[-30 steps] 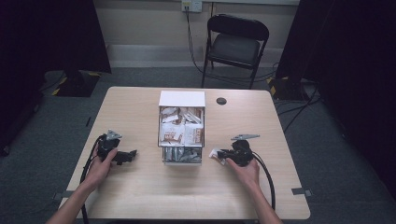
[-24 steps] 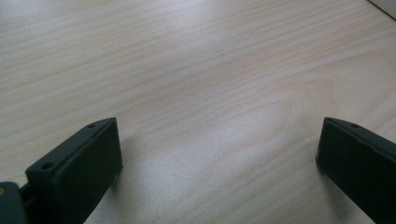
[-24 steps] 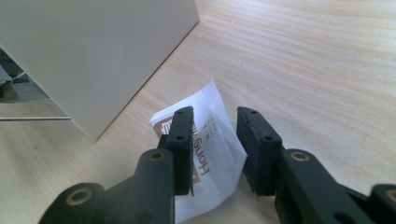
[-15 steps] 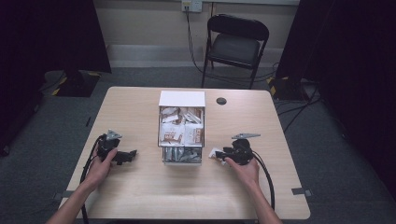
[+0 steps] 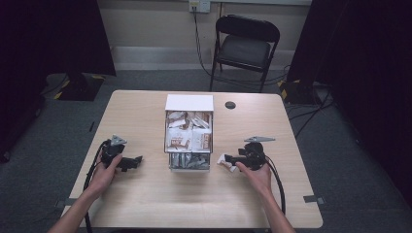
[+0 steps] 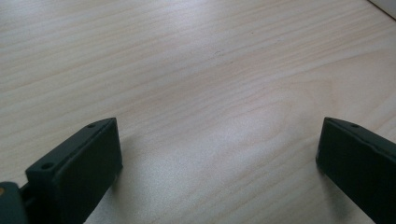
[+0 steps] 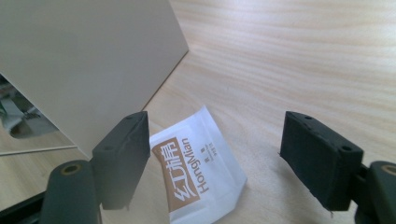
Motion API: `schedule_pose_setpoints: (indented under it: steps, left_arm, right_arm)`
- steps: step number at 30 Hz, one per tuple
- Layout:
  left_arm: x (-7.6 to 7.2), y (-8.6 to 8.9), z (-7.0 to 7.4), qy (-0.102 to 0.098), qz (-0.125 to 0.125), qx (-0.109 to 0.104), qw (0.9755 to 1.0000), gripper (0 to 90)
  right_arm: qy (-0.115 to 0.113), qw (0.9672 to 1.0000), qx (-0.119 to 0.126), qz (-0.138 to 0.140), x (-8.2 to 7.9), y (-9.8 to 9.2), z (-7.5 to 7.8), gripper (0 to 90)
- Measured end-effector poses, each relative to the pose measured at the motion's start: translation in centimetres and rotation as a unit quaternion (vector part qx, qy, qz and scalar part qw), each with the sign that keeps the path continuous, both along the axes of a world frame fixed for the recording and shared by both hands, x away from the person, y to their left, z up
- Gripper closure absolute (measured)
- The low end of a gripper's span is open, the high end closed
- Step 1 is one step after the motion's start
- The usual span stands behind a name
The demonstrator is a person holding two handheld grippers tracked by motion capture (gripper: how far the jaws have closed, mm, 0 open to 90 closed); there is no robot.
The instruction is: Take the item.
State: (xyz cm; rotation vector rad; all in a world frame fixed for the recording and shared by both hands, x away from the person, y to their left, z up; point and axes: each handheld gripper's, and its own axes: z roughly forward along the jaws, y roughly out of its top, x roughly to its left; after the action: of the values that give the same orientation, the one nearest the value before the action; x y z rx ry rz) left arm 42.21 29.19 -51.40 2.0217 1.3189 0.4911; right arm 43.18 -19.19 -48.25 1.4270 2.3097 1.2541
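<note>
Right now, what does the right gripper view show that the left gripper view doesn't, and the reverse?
Right gripper view: a white sachet with brown HongMian print lying flat between open jaws, beside the white box's wall. Left gripper view: bare table between wide-open jaws, plus a sliver of something white at the top right corner. Both: the pale wooden table and black jaws.

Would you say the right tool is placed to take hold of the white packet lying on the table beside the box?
Probably yes. The right tool is open, and the white packet lies flat on the table between its jaws, with nothing over it. The box wall stands close on one side.
</note>
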Motion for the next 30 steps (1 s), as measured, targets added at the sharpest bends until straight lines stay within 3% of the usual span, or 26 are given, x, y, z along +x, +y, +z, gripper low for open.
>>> schedule_pose_setpoints:
  steps: [7,19,22,25,30]
  left_arm:
    - [0.0,0.0,0.0,0.000,0.000,0.000,1.0000,0.0]
    - [0.0,0.0,0.0,0.000,0.000,0.000,1.0000,0.0]
    - [0.0,0.0,0.0,0.000,0.000,0.000,1.0000,0.0]
    - [0.0,0.0,0.0,-0.001,0.001,0.000,1.0000,0.0]
    - [0.0,0.0,0.0,0.000,0.000,0.000,1.0000,0.0]
  right_arm:
    - [-0.016,0.9998,0.008,0.001,-1.1,-0.7,1.8,21.2]
    - [-0.030,0.9986,0.029,-0.033,-3.3,-3.9,4.1,18.3]
    - [-0.035,0.9982,0.022,-0.045,-3.9,-4.5,4.3,17.7]
    - [-0.030,0.9965,-0.016,-0.076,-4.4,-5.1,4.4,17.3]
    - [-0.015,0.9955,-0.026,-0.090,-4.9,-6.4,4.4,16.6]
